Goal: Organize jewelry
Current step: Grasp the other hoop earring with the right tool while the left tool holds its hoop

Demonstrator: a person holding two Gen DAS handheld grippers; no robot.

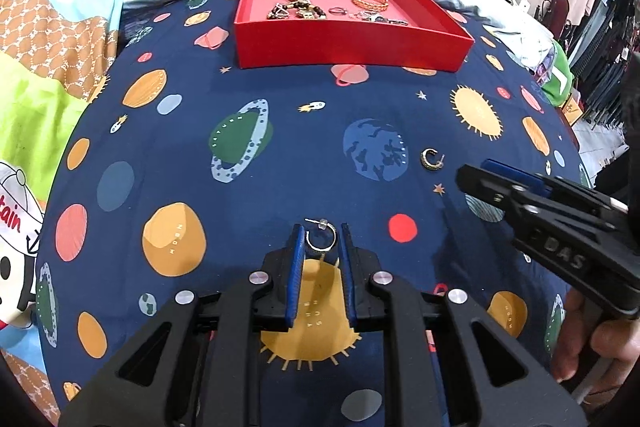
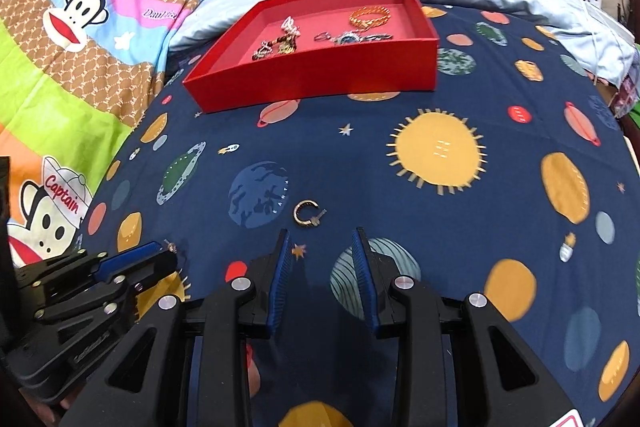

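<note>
- Left hand-held gripper (image 1: 320, 237): my jaws stand narrow, one blue ribbed pad on either side of the silver hoop earring (image 1: 320, 241); pads at or very near its rim, though I cannot tell whether they actually press it, and it lies on the bedspread (image 1: 240, 75), not lifted
- Silver hoop earring: thin wire, open C shape with a straight post and a small clear stopper at the far end; lies flat, its plane on the cloth, the post end away from my left hand
- Right hand-held gripper (image 2: 320, 239): jaws partly open, nothing between them; pointed down at the cloth
- Gold hoop earring (image 2: 306, 213): just ahead of my right fingertips and slightly left of their midline; chunky, ridged metal C, opening turned to the right with a post and backing there; my right hand is clearly the nearer one, so I judge this its pick
- Red box (image 1: 348, 47): shallow cardboard tray, matte, pink floor; well beyond both earrings, holding a gold woven bangle (image 1: 370, 1), rings and beaded pieces
- Bedspread: soft navy cotton printed with planets and suns; small pieces may sink in slightly, so a low, level pinch seems needed
</note>
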